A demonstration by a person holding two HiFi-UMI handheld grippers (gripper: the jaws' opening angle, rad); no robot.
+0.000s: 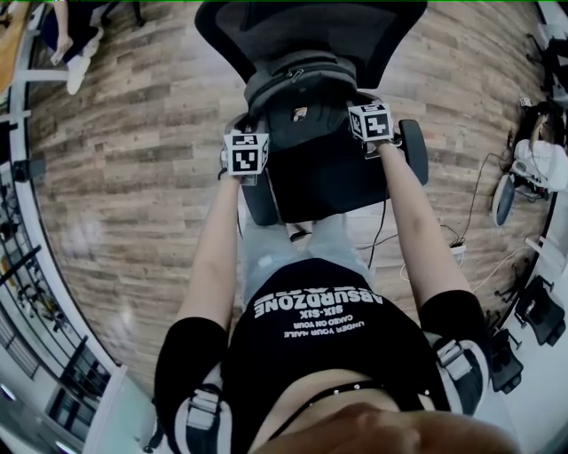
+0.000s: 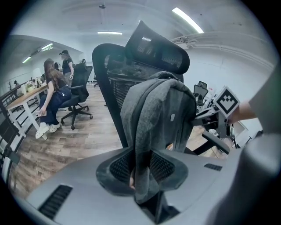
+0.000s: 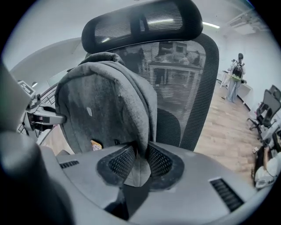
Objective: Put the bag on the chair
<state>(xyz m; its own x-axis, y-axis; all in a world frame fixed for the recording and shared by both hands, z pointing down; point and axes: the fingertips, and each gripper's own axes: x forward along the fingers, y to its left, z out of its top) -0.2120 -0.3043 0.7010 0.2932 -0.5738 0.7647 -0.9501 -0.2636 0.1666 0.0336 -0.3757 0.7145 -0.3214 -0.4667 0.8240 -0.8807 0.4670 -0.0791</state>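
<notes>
A grey backpack [image 1: 302, 93] stands upright on the seat [image 1: 328, 182] of a black mesh office chair [image 1: 311, 27], leaning against its backrest. My left gripper [image 1: 252, 142] holds the bag's left side and my right gripper [image 1: 366, 117] its right side. In the left gripper view, my left gripper [image 2: 141, 169] is shut on a fold of the bag [image 2: 158, 114], with the fabric pinched between the pads. The right gripper view shows my right gripper [image 3: 139, 160] shut on another fold of the bag [image 3: 105, 110], in front of the mesh backrest [image 3: 184, 74].
The chair's armrests [image 1: 414, 149] flank the bag. Cables and a power strip [image 1: 457, 248] lie on the wood floor at the right. Seated people [image 2: 55, 94] and another office chair [image 2: 81, 88] are far left; a person [image 3: 237, 72] stands far right.
</notes>
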